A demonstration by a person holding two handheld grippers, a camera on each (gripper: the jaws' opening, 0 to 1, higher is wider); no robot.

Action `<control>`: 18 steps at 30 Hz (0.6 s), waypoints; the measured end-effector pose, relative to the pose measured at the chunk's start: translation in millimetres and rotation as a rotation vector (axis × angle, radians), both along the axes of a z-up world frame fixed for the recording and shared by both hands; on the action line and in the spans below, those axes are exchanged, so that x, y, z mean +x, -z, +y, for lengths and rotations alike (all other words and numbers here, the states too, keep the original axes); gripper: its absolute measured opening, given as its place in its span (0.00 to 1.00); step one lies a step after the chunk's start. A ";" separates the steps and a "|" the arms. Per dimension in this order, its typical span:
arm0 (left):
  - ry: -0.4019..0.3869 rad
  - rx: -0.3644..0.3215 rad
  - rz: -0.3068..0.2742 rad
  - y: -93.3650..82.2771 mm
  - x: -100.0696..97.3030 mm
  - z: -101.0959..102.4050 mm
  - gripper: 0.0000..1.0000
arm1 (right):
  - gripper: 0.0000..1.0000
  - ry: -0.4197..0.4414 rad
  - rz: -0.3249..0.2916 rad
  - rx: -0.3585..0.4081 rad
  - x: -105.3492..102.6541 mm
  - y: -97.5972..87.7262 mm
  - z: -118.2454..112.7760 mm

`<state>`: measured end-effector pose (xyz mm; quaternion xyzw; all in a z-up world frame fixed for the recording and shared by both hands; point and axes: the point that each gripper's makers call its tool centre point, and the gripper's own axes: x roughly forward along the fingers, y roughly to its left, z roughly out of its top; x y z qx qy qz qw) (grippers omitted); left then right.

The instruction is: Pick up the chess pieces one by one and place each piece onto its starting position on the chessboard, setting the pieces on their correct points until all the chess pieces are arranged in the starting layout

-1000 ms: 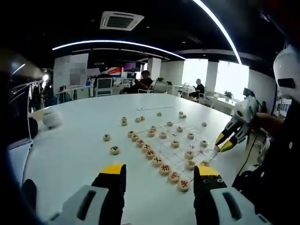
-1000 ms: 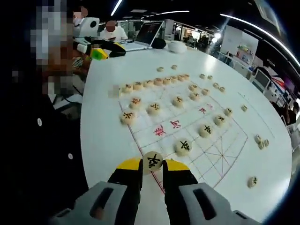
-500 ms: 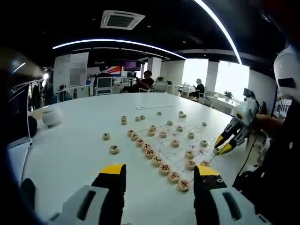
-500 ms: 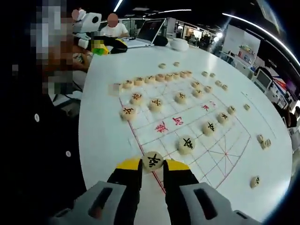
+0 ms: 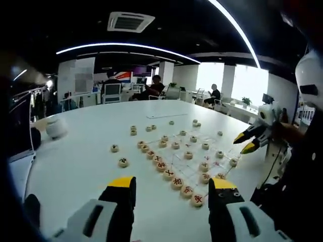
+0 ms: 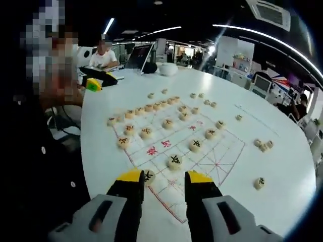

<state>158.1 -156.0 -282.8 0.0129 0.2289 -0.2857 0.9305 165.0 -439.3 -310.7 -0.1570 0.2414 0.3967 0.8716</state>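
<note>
The chess piece (image 6: 148,176) we are concerned with now lies flat on the near edge line of the chessboard (image 6: 222,156), face up, just beside the left jaw of our right hand-held gripper (image 6: 162,180), whose jaws stand apart with nothing between them. As a round disc it has no long axis to speak of; what points is its printed character, and we cannot tell from the right gripper view which way that reads. The risk we see is a nudge: that jaw is very close, and a sideways drift on lifting away could push the piece off its point, or slide it toward the neighbouring piece (image 6: 175,161) further up the board. Loose pieces (image 6: 259,183) wait on the tabletop (image 6: 282,166) well off the board, and reaching over the set rows for them could sweep some out of line. In the left gripper view, our left hand-held gripper (image 5: 171,185) is likewise spread and empty, hovering near the long row of pieces (image 5: 176,182).
</note>
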 end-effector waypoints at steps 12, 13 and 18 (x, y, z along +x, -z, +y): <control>0.022 0.008 0.000 -1.9 4.2 -9.5 0.59 | 0.33 0.225 -0.077 0.145 13.1 -24.1 -52.2; 0.025 0.010 0.001 -1.7 4.5 -10.0 0.59 | 0.33 0.232 -0.078 0.142 14.8 -24.5 -55.5; 0.022 0.011 0.001 -1.8 6.0 -9.5 0.59 | 0.33 0.247 -0.079 0.112 25.1 -25.3 -71.2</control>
